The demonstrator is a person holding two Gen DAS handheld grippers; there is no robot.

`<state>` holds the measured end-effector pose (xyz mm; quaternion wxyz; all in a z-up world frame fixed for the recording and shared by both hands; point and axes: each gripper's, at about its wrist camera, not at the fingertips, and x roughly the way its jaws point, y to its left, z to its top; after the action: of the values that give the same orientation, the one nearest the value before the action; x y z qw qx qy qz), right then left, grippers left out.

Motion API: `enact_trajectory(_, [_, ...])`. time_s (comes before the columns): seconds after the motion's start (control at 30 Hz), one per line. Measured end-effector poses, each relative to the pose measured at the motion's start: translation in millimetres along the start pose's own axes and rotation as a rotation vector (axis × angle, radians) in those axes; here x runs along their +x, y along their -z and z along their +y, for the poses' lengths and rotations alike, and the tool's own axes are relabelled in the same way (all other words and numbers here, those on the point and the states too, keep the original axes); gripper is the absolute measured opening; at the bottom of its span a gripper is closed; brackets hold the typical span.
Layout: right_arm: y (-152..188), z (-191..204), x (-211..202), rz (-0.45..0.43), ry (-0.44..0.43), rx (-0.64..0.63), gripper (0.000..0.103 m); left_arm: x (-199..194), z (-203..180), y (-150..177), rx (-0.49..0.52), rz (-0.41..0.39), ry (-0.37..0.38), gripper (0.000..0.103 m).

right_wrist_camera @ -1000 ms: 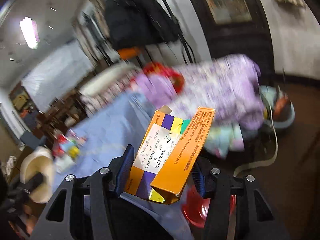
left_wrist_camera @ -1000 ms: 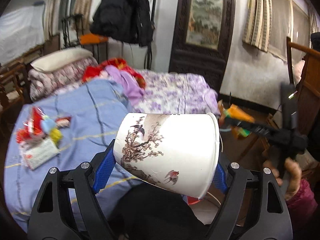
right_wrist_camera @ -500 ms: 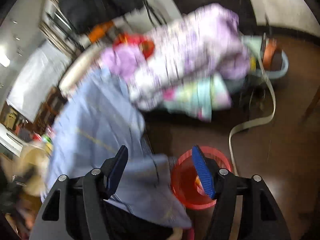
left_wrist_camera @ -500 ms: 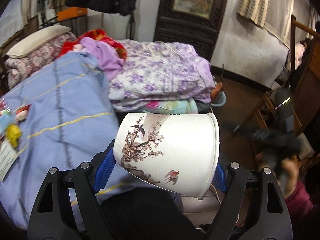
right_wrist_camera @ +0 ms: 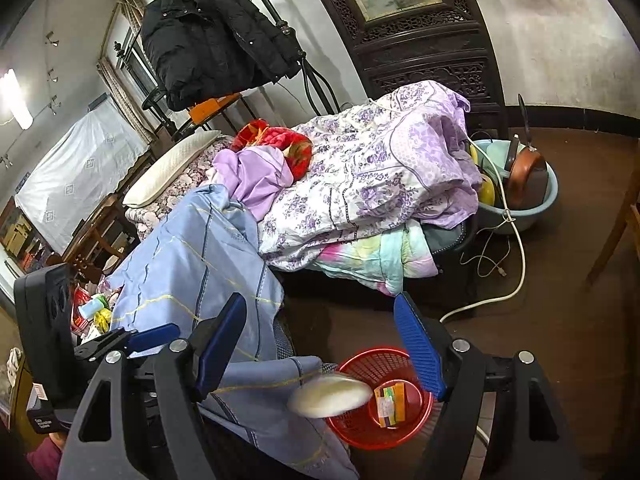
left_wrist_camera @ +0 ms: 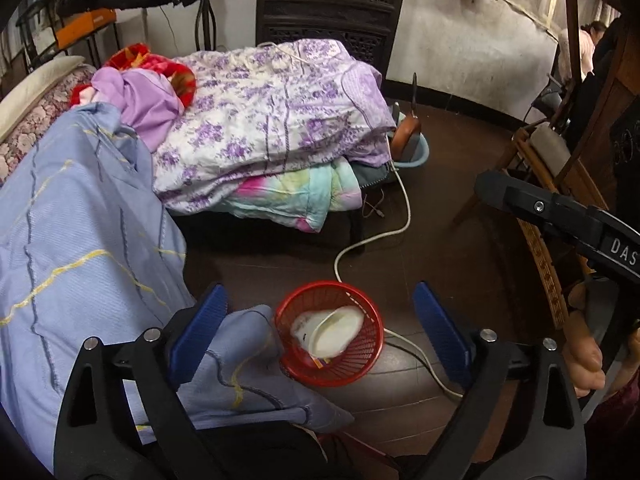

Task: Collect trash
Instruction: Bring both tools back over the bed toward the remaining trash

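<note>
The white paper cup (left_wrist_camera: 328, 330) with a printed pattern lies in the round red plastic mesh basket (left_wrist_camera: 362, 364) on the floor, above one orange cardboard box (right_wrist_camera: 391, 405), so two pieces of trash are binned. The left claw (left_wrist_camera: 320, 328) and right claw (right_wrist_camera: 320, 348) hang released over the basket, jaws just widened, nothing between them. More wrappers (right_wrist_camera: 94, 312) wait on the bed's blue sheet (right_wrist_camera: 192, 264).
</note>
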<state>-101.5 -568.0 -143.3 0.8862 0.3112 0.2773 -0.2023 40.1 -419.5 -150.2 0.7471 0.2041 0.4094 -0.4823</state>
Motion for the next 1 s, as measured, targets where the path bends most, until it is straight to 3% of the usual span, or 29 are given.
enact_trajectory(0.2, [1,17,-3,0.0,-0.015,-0.024,0.075,-30,21,1,-0.069,-0.059,-0.021,0.091])
enact_trajectory(0.43, [2,72,-31,-0.045,-0.063,-0.134,0.08,-87,38,17,-0.128,-0.166,-0.067,0.092])
enact_trajectory(1.0, [35,209,-151,-0.24,-0.249,-0.424,0.096,-264,54,106,-0.255,-0.468,-0.279,0.096])
